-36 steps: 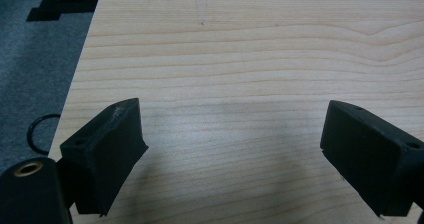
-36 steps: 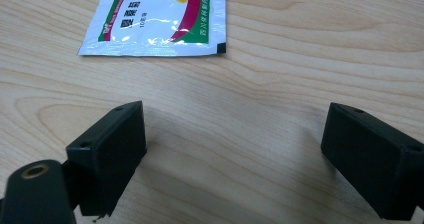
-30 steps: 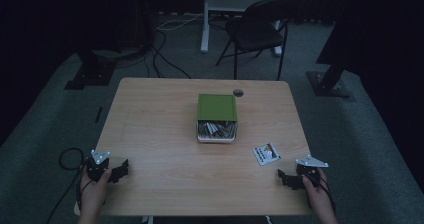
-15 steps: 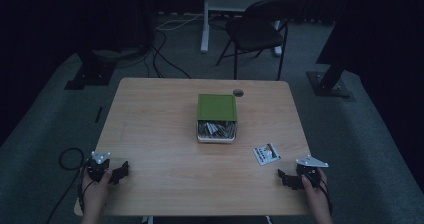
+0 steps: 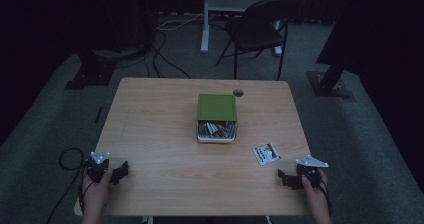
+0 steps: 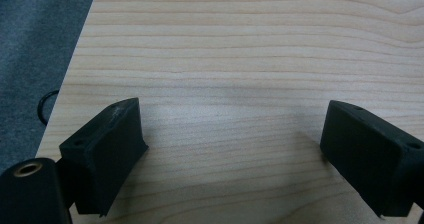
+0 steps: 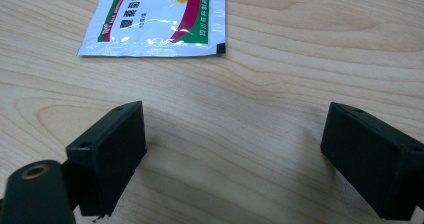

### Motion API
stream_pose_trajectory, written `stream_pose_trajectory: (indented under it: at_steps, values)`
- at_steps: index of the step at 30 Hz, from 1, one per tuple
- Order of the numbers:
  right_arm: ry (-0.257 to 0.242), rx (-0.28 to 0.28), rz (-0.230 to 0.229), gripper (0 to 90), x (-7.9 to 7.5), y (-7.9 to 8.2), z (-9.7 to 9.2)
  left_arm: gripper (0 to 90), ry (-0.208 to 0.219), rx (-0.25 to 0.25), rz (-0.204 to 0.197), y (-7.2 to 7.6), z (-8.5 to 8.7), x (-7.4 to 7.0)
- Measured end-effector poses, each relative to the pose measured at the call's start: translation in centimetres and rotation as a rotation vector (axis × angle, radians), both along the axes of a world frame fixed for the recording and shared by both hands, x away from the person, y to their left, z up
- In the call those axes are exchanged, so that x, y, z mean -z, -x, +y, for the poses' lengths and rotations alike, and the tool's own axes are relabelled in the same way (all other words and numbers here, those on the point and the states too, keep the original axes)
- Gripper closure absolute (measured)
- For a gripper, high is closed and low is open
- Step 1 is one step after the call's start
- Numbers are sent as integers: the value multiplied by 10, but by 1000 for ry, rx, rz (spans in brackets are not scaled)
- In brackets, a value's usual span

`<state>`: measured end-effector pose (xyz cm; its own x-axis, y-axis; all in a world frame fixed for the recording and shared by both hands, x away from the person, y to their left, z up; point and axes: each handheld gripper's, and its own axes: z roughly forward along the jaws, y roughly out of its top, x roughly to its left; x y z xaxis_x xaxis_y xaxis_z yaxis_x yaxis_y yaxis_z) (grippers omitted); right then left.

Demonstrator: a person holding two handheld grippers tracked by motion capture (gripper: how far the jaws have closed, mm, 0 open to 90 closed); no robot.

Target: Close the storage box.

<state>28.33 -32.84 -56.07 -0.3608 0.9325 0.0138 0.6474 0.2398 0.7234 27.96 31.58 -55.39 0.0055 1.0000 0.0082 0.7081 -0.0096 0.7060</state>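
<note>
a small white sachet (image 5: pixel 265 154) with a green and red print and yellow flowers lies flat on the wooden table (image 5: pixel 160 134), near the front right corner. in the right gripper view it (image 7: pixel 160 19) sits just ahead of the black jaws, a little to their left, with bare wood between it and them. the right gripper (image 5: pixel 287 179) rests at the table's front right edge in the person's right hand (image 5: pixel 316 194), near the sachet but apart from it; its jaws are spread wide with nothing between them.

toward the middle of the table, well apart from the sachet, stands an open green box (image 5: pixel 216 116), its lid covering the far part and a row of packets showing in the white near part. a small round hole (image 5: pixel 238 92) is in the tabletop just beyond the box.

the left gripper (image 5: pixel 120 171) sits at the front left edge in the left hand (image 5: pixel 95 191), jaws released and wide over bare wood (image 6: pixel 230 149), holding nothing. its cable (image 5: pixel 67 159) loops on the grey carpet. a dark folding chair (image 5: pixel 260 29) stands beyond the table.
</note>
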Motion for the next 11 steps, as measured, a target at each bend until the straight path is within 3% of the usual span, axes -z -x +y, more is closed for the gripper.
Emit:
stream_pose_trajectory:
  at_steps: [11]
  values:
    - [0, 0, 0, 104, 0, 0, 0, 109, -1, -8, -1, 2, -1, 0]
